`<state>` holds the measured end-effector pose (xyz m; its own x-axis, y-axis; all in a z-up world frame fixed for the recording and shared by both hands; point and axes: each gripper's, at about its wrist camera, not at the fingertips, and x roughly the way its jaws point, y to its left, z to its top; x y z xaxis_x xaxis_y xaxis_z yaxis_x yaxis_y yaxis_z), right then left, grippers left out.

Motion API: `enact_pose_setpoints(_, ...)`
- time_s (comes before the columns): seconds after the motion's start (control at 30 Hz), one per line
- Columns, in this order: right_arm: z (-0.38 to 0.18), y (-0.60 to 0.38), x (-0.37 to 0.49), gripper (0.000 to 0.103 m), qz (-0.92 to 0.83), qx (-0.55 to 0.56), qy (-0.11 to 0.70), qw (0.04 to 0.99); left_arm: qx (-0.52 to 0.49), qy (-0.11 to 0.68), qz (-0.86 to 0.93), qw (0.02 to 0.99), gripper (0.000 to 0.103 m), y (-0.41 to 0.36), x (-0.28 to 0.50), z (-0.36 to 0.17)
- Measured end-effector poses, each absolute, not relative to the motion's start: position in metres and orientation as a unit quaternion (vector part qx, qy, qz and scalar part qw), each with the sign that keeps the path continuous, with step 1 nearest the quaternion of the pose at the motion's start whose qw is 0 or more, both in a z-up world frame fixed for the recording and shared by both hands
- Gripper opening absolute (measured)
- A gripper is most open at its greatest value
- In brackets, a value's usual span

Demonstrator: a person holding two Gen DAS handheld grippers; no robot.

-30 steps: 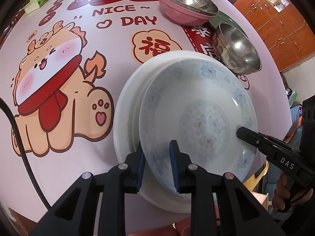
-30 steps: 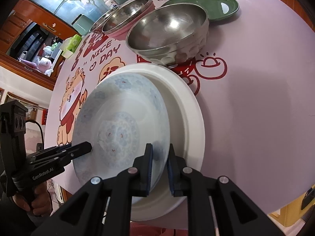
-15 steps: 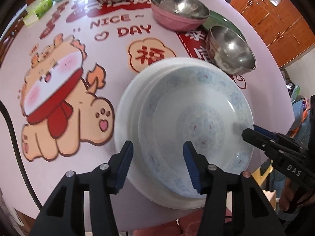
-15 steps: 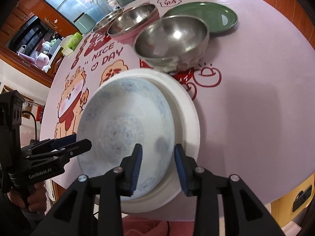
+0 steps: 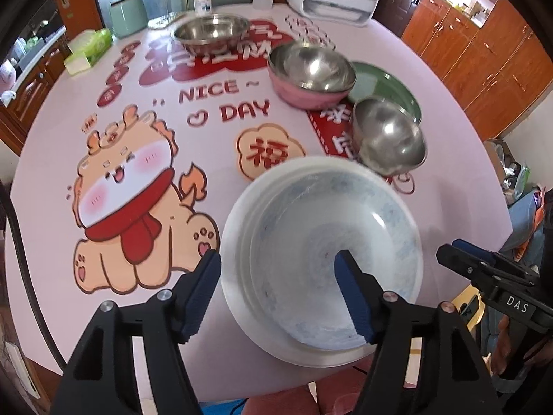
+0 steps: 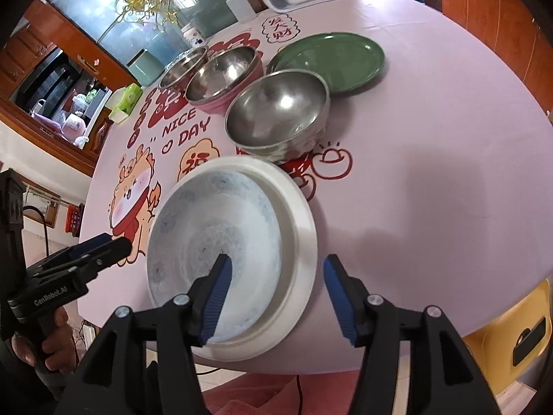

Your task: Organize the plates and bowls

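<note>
**Both grippers released and lifted clear of the stacked plates**

Since the earlier frames, both grippers have let go of the blue-patterned plate's rim and risen away from it; the table fills more of each view than before. The left gripper point(image 5: 278, 288) has just been opening: its jaws now stand about half spread, with nothing pressed between the pads. The left jaw hangs over the tablecloth point(image 5: 207, 180) just outside the plates, the right jaw over the plate's bowl. The right gripper point(image 6: 276, 297) has likewise just been opening and holds nothing; one jaw hangs over the blue-patterned plate point(image 6: 207, 242), the other over bare cloth past the rim.

Plate position: the blue-patterned plate rests inside the larger white plate point(image 6: 300, 228), offset toward the left gripper's side, so that a wide crescent of white rim shows on the opposite side. The stack sits at the near edge of the table.

Other ware:
- Small steel bowl point(image 5: 389, 138), just beyond the stack, close to the white rim.
- Green plate point(image 6: 331, 58), behind that bowl.
- Pink bowl point(image 5: 311, 76) with steel lining, beside the green plate.
- Wide steel bowl point(image 5: 211, 33), farther back.
</note>
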<state>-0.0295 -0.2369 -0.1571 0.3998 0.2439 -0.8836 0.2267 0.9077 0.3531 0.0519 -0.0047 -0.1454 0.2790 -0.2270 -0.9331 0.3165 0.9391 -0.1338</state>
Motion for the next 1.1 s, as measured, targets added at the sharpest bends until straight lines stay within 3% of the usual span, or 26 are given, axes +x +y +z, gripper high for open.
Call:
enact_pose_setpoints(0.5, -0.134, -0.277, -0.017, 0.056, 0.017, 0.201, 0.534, 0.821, 0.01, 0.512, -0.183, 0.839, 0.067, -0.032, 0.057, -0.092)
enact_pose_setpoints(1.1, -0.129, -0.353, 0.035, 0.056, 0.04, 0.179, 0.533, 0.826, -0.013, 0.499, -0.153, 0.853, 0.07, -0.096, 0.114, -0.075)
